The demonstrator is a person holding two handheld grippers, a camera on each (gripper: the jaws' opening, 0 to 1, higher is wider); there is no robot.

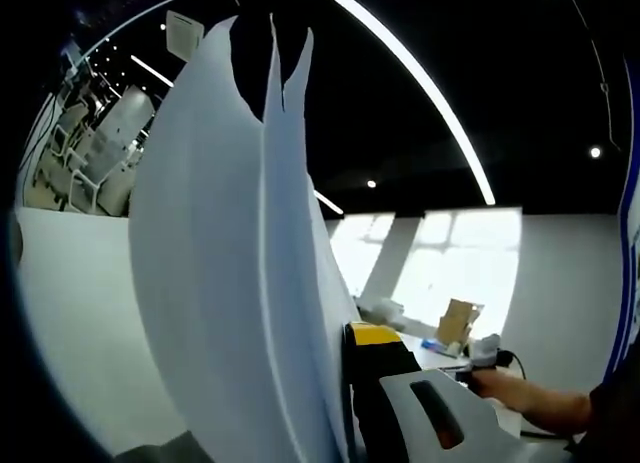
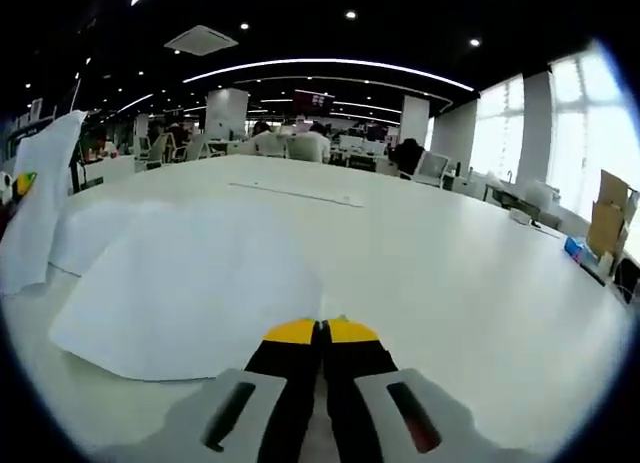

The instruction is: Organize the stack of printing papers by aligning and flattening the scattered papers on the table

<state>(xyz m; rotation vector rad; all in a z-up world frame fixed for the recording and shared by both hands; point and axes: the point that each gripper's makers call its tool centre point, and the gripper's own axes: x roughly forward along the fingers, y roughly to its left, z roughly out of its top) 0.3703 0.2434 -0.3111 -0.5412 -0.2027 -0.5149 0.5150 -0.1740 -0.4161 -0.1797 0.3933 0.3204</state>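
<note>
Right gripper (image 2: 321, 329) jaws closed — left gripper (image 1: 345, 343) apparently clamped.

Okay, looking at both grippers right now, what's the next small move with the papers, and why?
Probably lower the left gripper and lay its raised sheets onto the papers on the table. The left jaws hold the sheets up off the table, bowed and fanned apart, while the right gripper, jaws together, rests at the edge of the flat papers.
</note>
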